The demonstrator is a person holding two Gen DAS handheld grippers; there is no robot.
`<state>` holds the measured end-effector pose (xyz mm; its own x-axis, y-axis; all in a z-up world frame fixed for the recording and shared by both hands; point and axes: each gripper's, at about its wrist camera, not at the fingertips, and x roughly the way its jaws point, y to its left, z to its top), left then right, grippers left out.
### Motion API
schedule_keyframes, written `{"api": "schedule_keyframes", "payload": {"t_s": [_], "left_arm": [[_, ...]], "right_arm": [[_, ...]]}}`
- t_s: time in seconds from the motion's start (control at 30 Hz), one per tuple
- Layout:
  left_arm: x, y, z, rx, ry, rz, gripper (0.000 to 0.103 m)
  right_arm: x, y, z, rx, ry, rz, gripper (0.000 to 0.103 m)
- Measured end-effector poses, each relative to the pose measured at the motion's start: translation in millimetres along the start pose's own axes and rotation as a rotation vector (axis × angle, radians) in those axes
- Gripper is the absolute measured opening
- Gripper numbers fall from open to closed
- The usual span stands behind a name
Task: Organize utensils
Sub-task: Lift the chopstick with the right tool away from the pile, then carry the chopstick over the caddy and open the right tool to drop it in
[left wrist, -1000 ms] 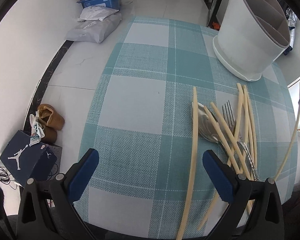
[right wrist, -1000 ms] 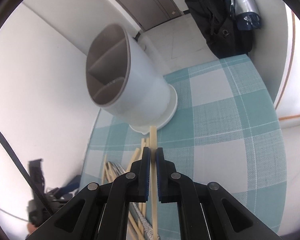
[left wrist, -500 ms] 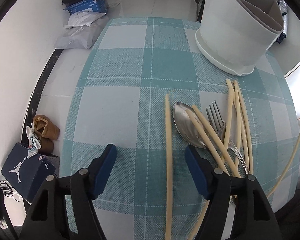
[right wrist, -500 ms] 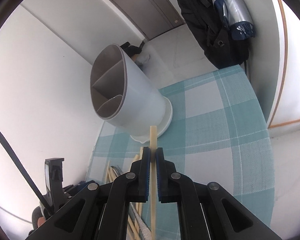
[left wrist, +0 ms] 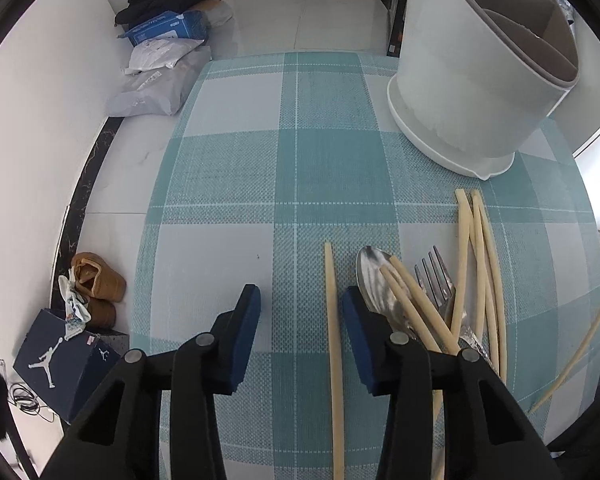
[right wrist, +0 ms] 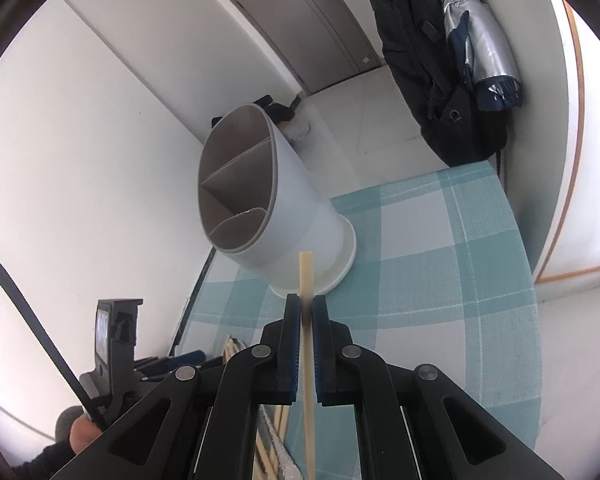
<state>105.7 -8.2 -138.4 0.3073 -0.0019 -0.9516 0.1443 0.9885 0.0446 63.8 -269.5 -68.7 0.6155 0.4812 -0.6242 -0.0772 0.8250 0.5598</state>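
Observation:
My left gripper (left wrist: 300, 304) is open, low over the checked cloth, its fingers on either side of a single pale chopstick (left wrist: 333, 320) that lies lengthwise. To its right lie a metal spoon (left wrist: 374, 276), a fork (left wrist: 436, 280) and several more chopsticks (left wrist: 476, 248). The white divided utensil holder (left wrist: 468, 92) stands at the far right. My right gripper (right wrist: 306, 312) is shut on a chopstick (right wrist: 305, 276) and holds it in the air, tip toward the holder (right wrist: 260, 208). That lifted chopstick shows at the right edge of the left wrist view (left wrist: 580, 356).
The teal checked cloth (left wrist: 300, 160) covers the table. On the floor to the left lie bags (left wrist: 160, 76), brown shoes (left wrist: 96, 288) and a shoe box (left wrist: 60, 364). A dark coat and an umbrella (right wrist: 480, 40) hang beyond the table's far edge.
My left gripper moved right and narrowed around the single chopstick. My right gripper rose with its chopstick, and the holder now sits farther off and lower in its view.

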Motion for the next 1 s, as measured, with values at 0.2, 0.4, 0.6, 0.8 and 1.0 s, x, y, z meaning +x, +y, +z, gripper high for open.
{"api": "schedule_keyframes", "payload": {"t_s": [0.2,0.4,0.6,0.8,1.0], "left_arm": [[3,1,8,-0.014,0.006,-0.052,0.006],[3,0,13,-0.059,0.002,-0.066,0.002],[-35,18,12,-0.204,-0.171,-0.119,0.002],[-99,16,-6,-0.243,-0.424,-0.147,0.001],[-136,15,-19,-0.236,-0.543,-0.202,0.001]], "right_arm": [[1,-1,1,0.005,-0.008,0.001,0.005],[-2,-2,4,-0.004,-0.025,-0.003,0.005],[-8,12,1,-0.073,-0.059,-0.02,0.005],[-19,36,-10,-0.176,-0.115,-0.024,0.005],[-24,58,-22,-0.237,-0.166,-0.039,0.005]]}}
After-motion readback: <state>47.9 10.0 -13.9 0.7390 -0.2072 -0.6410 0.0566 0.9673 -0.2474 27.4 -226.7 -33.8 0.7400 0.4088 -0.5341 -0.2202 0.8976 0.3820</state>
